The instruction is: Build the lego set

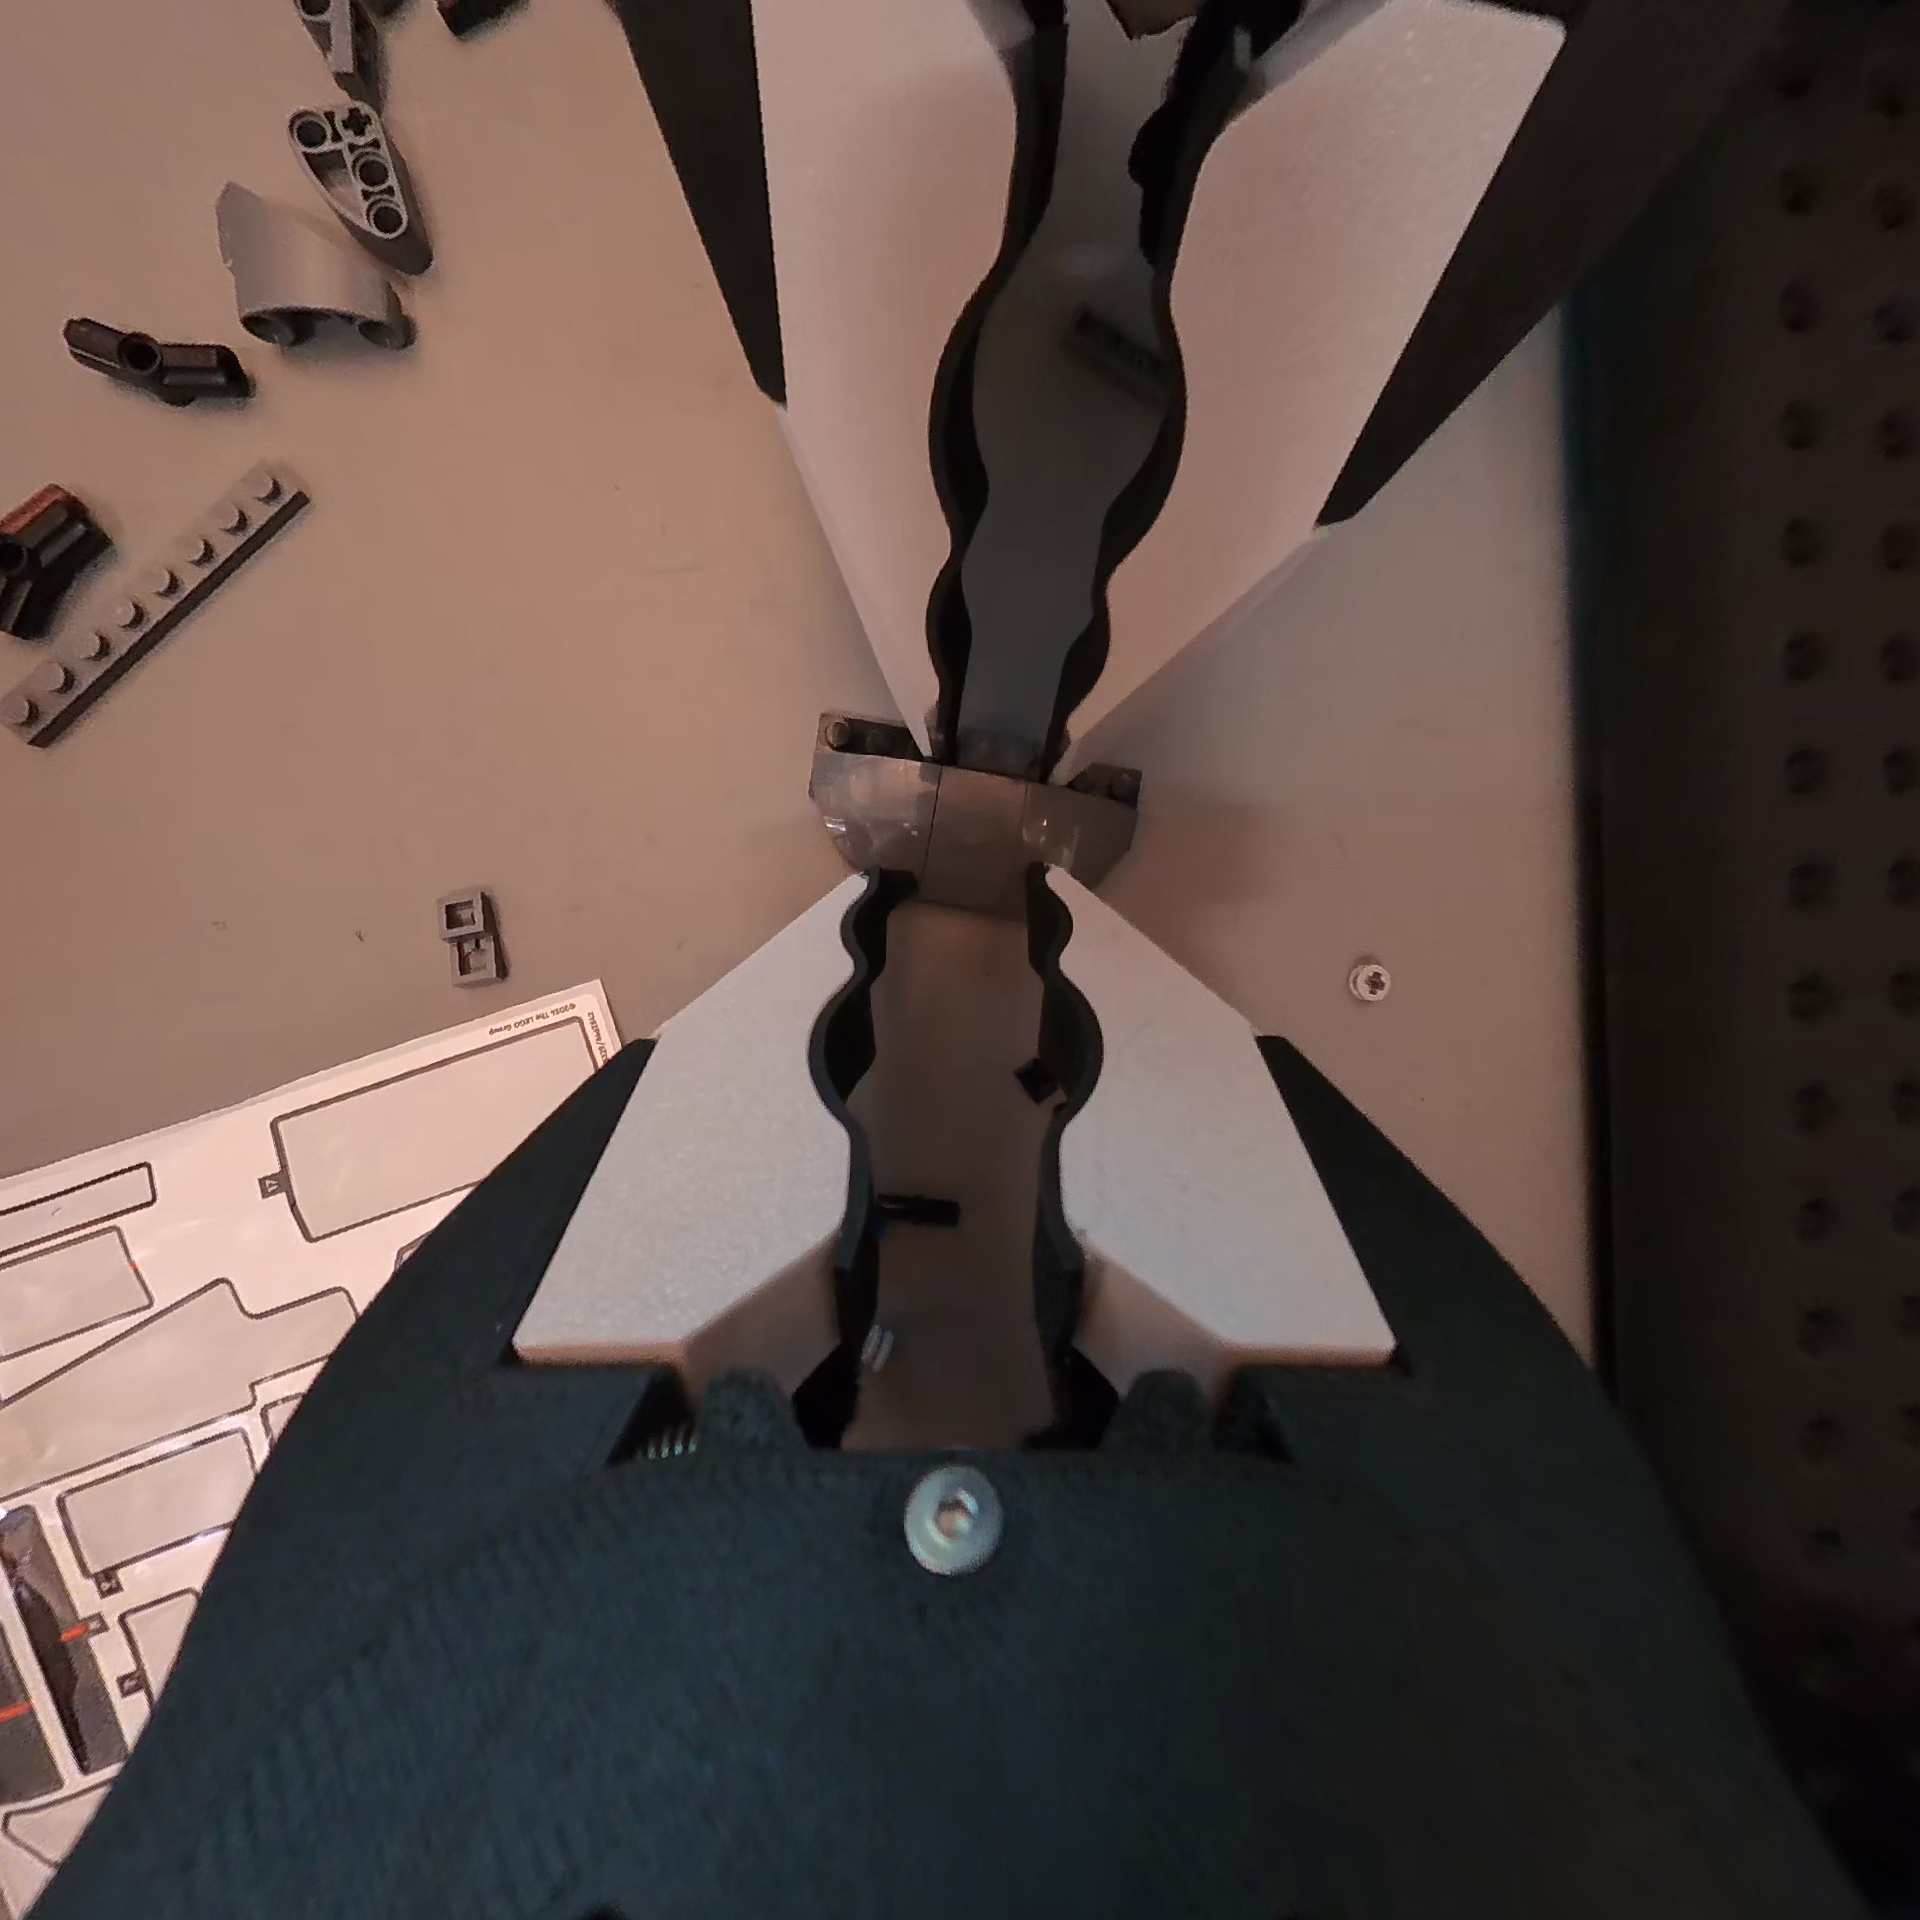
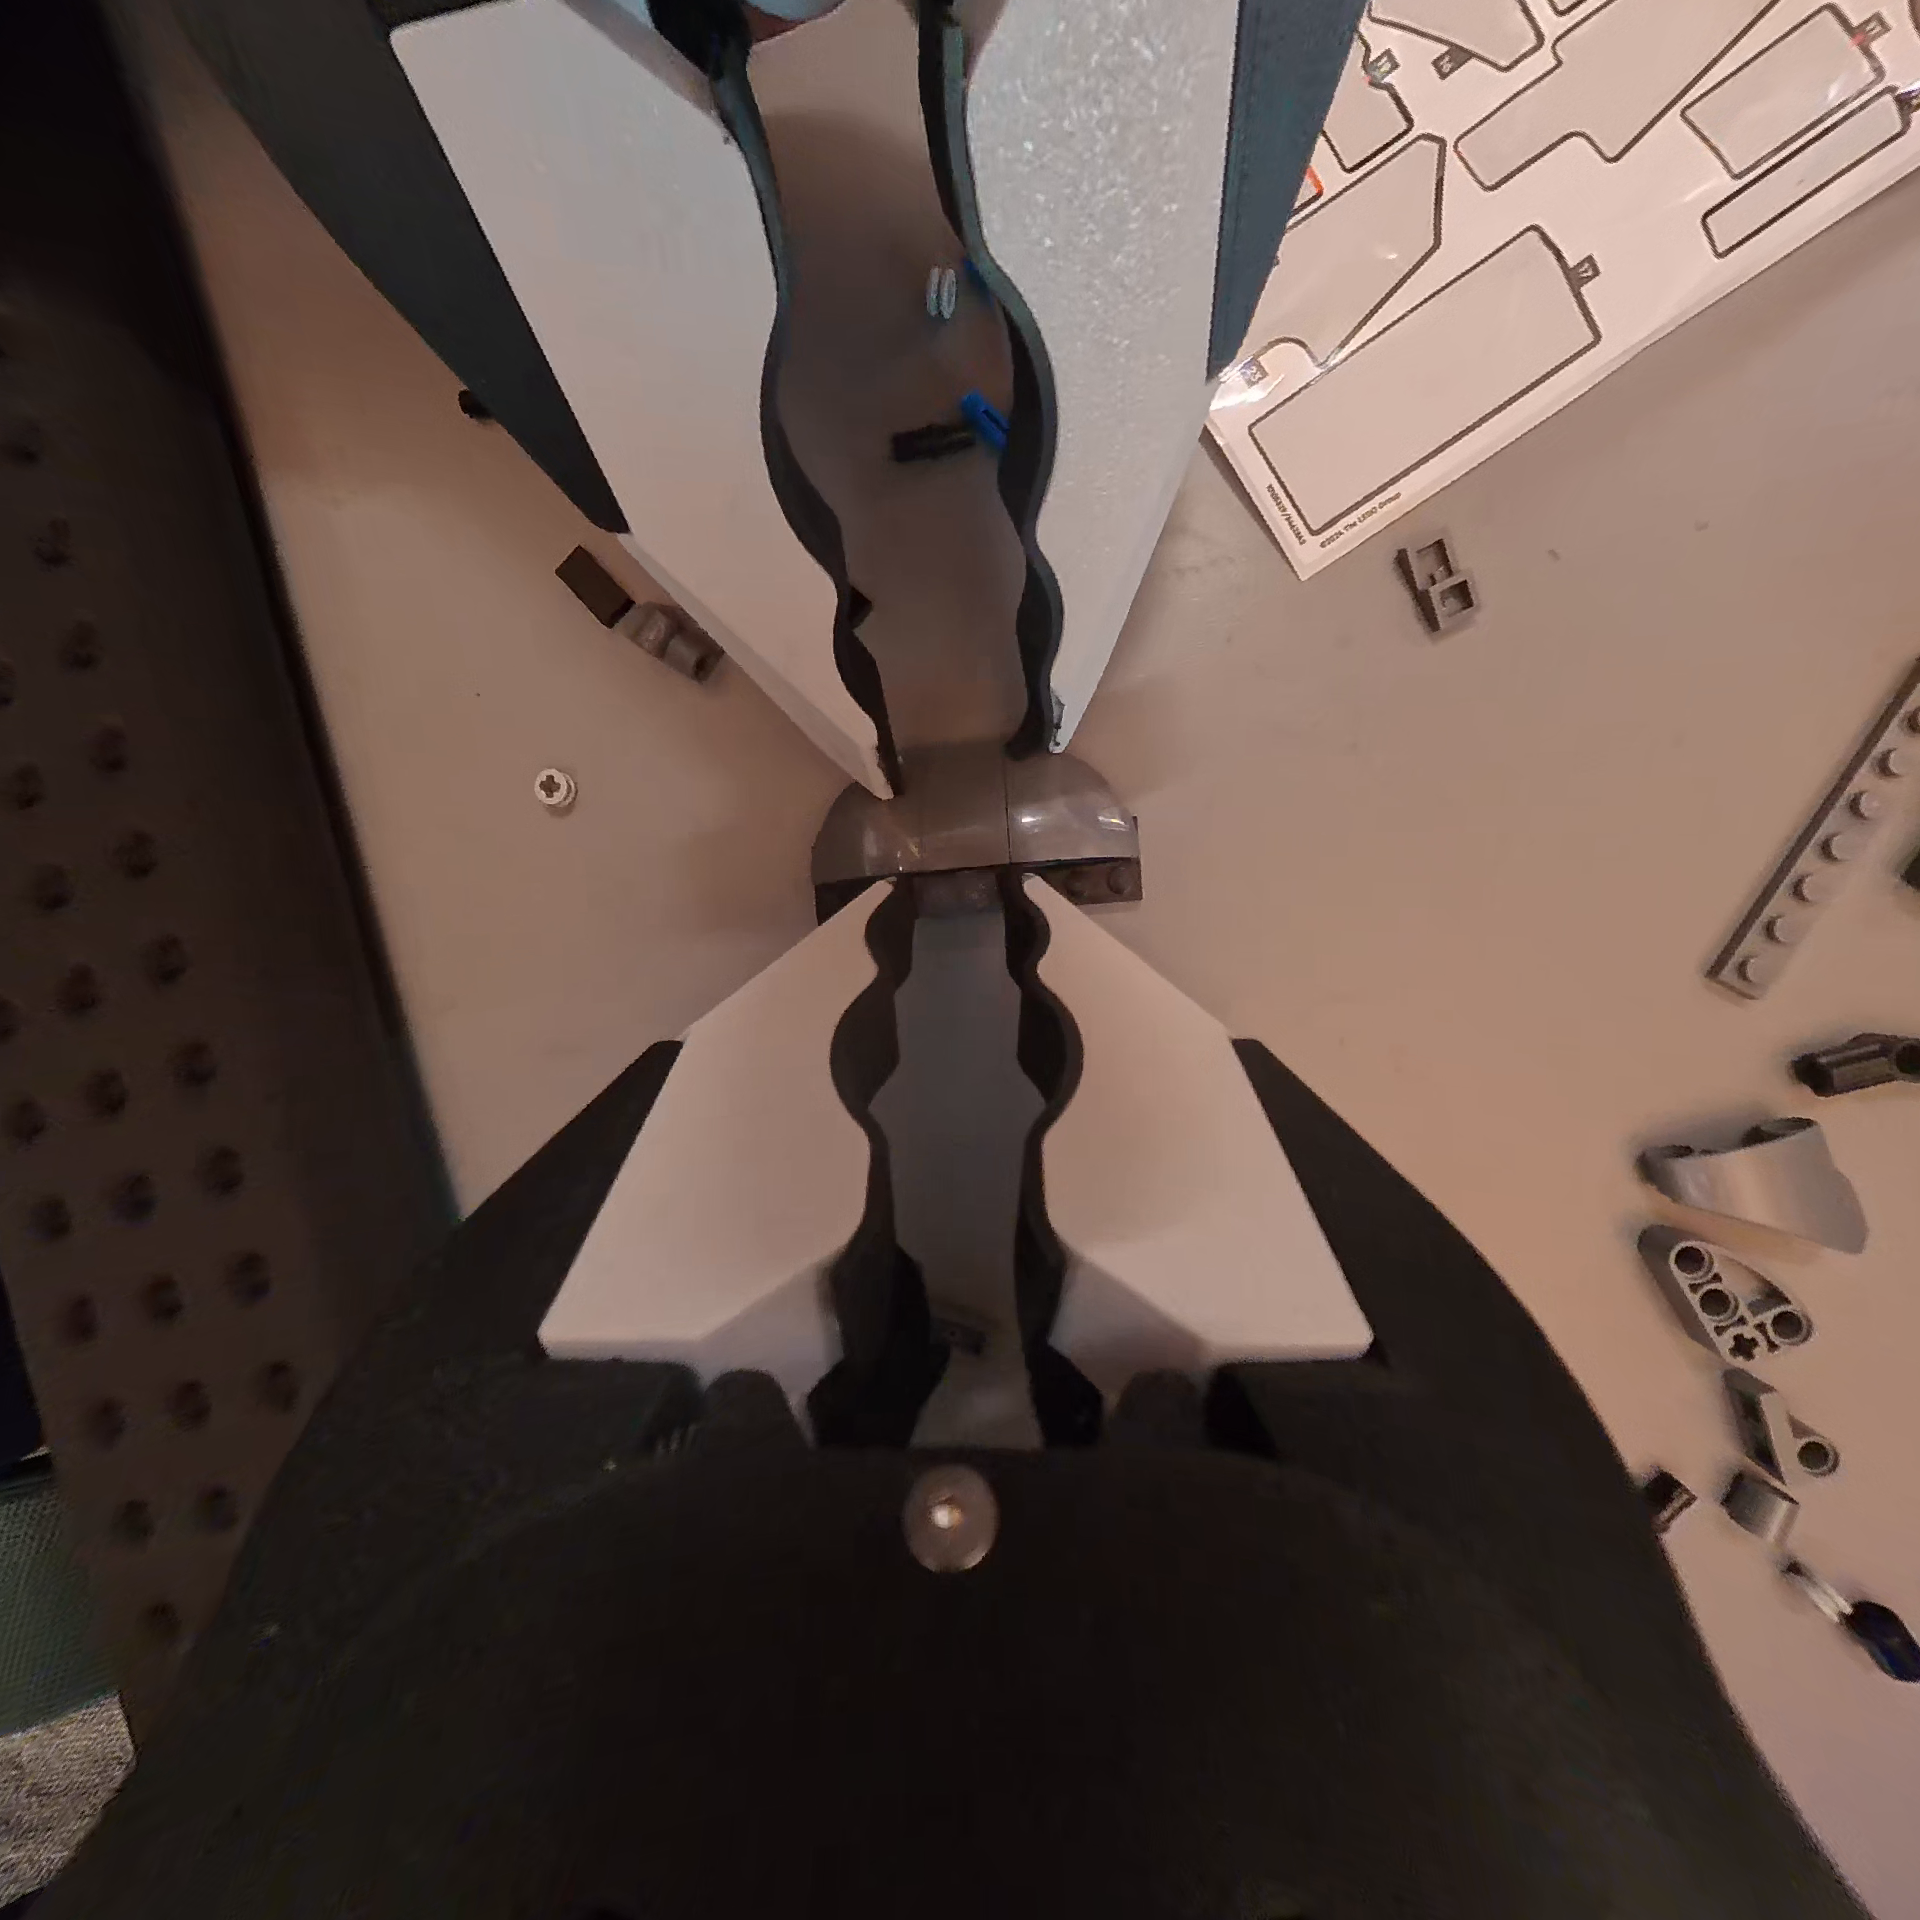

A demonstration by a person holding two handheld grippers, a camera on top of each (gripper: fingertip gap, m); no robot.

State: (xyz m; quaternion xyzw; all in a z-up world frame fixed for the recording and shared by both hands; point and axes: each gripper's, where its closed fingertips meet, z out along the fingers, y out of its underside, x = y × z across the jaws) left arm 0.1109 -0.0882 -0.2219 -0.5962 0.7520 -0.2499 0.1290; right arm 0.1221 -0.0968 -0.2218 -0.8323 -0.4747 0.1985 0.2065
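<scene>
A small dark grey lego assembly (image 1: pixel 971 821), curved slope pieces side by side on a studded plate, is held above the tan table between both grippers. My left gripper (image 1: pixel 961 888) is shut on its middle curved piece from the smooth side. My right gripper (image 2: pixel 954 896) is shut on the studded plate edge of the assembly (image 2: pixel 971 842) from the opposite side. Each gripper also shows facing the other: the right one in the left wrist view (image 1: pixel 995 740), the left one in the right wrist view (image 2: pixel 951 769).
Loose parts lie on the table: a long grey plate (image 1: pixel 156 613), a grey curved panel (image 1: pixel 301 270), a black connector (image 1: pixel 156 358), a small grey bracket (image 1: pixel 470 935), a white round piece (image 1: pixel 1369 979). A sticker sheet (image 1: pixel 208 1247) lies nearby. A dark perforated panel (image 1: pixel 1766 935) borders the table. My left and right fingertips are right by each other. My left gripper's tips are some 8 cm from the small grey bracket (image 1: pixel 470 935).
</scene>
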